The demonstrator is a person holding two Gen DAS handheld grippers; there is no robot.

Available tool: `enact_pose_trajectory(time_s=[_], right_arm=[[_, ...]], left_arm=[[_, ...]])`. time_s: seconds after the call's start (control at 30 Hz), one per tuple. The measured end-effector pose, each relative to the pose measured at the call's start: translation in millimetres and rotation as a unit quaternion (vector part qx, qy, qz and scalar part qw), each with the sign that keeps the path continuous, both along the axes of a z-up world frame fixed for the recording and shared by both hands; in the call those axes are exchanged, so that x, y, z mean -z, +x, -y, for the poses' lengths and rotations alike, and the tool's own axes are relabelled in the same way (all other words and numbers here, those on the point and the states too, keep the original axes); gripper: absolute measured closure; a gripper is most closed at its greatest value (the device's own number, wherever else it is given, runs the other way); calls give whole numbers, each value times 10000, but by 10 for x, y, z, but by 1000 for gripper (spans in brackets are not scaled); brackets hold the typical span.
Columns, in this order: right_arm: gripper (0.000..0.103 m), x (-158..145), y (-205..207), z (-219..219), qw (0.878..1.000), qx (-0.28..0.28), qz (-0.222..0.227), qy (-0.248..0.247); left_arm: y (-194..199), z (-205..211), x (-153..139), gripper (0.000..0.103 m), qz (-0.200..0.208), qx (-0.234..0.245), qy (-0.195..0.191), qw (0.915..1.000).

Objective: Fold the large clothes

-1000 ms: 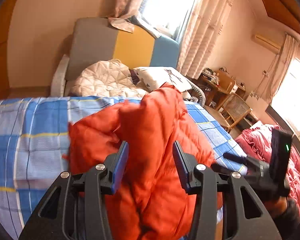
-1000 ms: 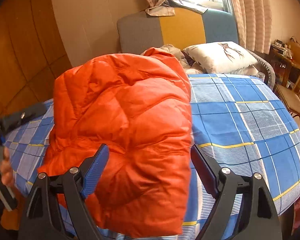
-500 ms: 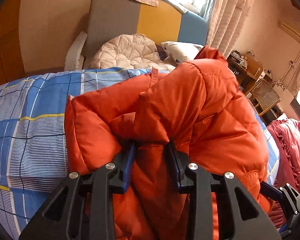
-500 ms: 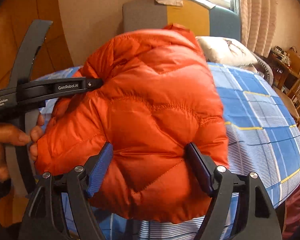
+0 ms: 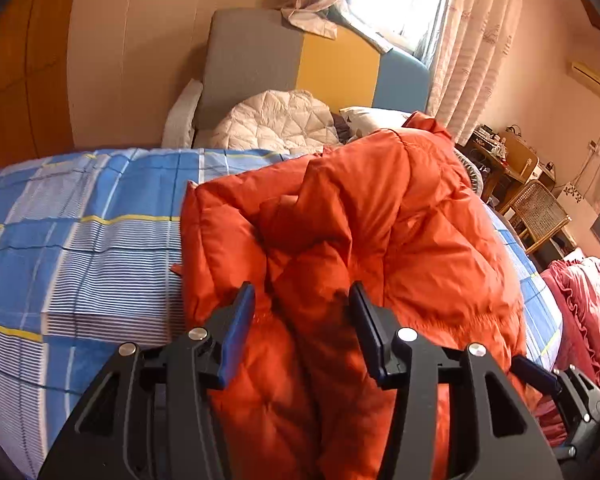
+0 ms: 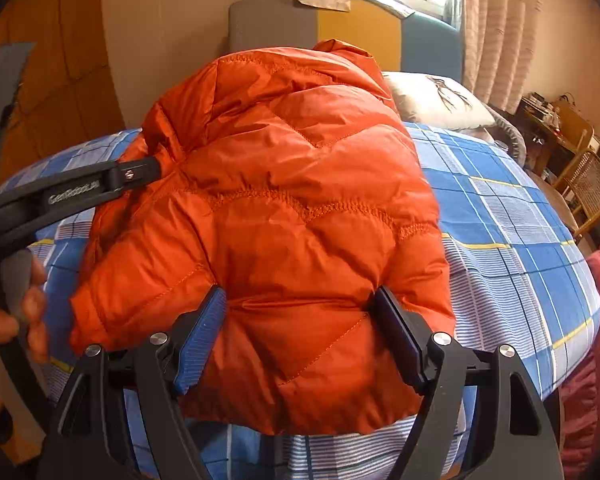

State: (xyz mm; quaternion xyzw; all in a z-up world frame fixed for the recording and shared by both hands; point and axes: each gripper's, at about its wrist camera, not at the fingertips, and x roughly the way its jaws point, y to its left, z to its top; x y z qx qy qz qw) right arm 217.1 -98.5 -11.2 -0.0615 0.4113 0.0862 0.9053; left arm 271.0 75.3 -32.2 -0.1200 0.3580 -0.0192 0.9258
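An orange puffer jacket lies bunched in a thick folded heap on a bed covered with a blue, white and yellow checked sheet.

In the left wrist view, the left gripper points into the near edge of the heap. Its two blue-padded fingers stand apart, with a ridge of orange fabric rising between them. Whether the pads touch the fabric cannot be told; they do not squeeze it flat.

In the right wrist view, the right gripper meets the jacket from the bed's near edge. Its fingers are spread wide, and both pads press against a fat bulge of the quilted fabric, which dents inward where they touch. The left gripper shows here at the left side, its black tip buried in a crease of the jacket, gripped by a bare hand.

Behind the bed stand a grey, yellow and blue headboard, a cream quilted blanket and a white pillow. A red ruffled bedcover lies at the right.
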Motion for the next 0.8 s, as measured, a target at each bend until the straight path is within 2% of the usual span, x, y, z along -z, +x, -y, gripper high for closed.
enact_pose_trajectory(time_s=[0.3, 0.4, 0.63, 0.67, 0.8], right_arm=[[27, -107, -197, 44, 9990, 393, 78, 175], [27, -152, -264, 80, 9983, 542, 118, 202], [21, -277, -492, 91, 9966, 744, 322, 154], [18, -296, -536, 85, 9963, 762, 368, 123], [17, -347, -690, 65, 9953, 825, 497, 127]], left_arm=[[-378, 78, -131, 52, 181, -21, 213, 9996], [-548, 96, -185, 43, 302, -82, 259, 9992], [-960, 114, -252, 33, 556, -163, 344, 9977], [-1013, 105, -245, 31, 573, -193, 373, 9975], [-1205, 93, -208, 26, 572, -239, 391, 9973]])
